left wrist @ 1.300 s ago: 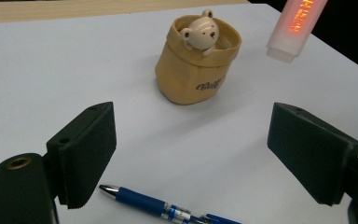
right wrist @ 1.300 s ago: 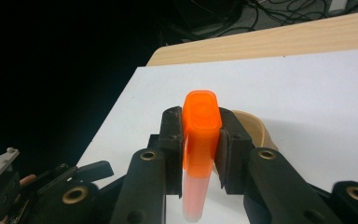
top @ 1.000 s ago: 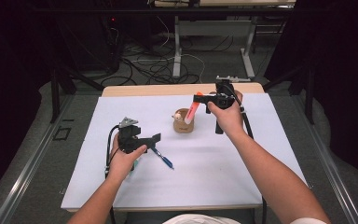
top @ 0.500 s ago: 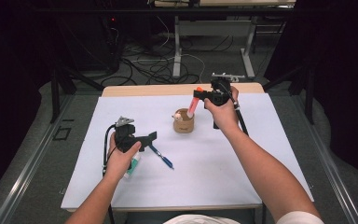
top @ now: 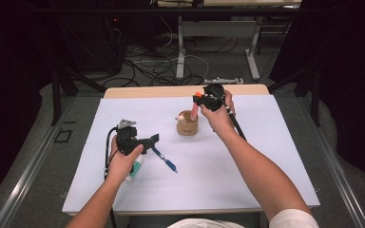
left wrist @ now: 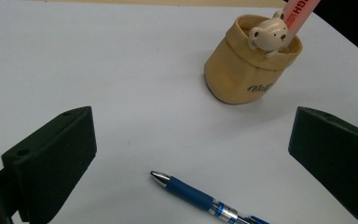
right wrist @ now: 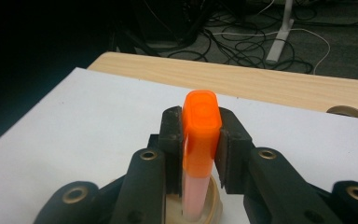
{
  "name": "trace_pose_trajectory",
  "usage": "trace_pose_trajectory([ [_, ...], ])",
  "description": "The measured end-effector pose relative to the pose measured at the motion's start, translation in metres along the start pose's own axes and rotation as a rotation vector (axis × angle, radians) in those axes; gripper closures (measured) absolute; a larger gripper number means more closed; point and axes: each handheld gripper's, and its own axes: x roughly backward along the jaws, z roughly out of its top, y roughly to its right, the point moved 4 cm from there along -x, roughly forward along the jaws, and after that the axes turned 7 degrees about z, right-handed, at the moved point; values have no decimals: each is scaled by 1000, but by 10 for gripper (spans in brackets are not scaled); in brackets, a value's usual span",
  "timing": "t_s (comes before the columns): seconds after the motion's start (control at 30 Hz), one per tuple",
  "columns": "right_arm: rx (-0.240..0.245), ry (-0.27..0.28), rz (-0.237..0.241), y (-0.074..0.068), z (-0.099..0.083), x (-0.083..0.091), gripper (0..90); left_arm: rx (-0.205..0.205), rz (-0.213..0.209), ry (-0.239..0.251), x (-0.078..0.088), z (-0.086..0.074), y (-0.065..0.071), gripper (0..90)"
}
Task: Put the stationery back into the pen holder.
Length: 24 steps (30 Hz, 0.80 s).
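Lowered into the cup (top: pixel 187 124), highlighter (right wrist: pixel 199 140) – clamped by right gripper (right wrist: pixel 199 135) – left gripper (left wrist: pixel 191 154) wide, empty.

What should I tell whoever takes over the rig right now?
Right gripper: shut on the orange highlighter, clamped at its cap; its lower end is already inside the mouth of the bear cup.
Left gripper: open, holding nothing, hovering low over the blue pen on the white sheet.
A white-and-green tube lies by the left hand, partly covered.
Done: highlighter lifted and lined up in the cup.
Left: release the highlighter so it drops in; then probably the pen and the tube, if they go in too.
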Motion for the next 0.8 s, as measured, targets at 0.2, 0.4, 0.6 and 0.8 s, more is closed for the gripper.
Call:
trace_pose_trajectory([
  [0.2, 19, -18, -14, 0, -6, -9, 748, -9, -6, -7, -1, -1, 2, 7],
  [0.4, 21, -29, -29, 2, -9, -13, 748, -7, -9, -11, -2, -2, 3, 7],
  [0.6, 18, -48, -33, 3, -14, -18, 748, -12, -9, -12, -3, -3, 4, 8],
  [0.8, 22, -78, -42, 3, -20, -23, 748, -15, -9, -14, -3, -3, 5, 8],
])
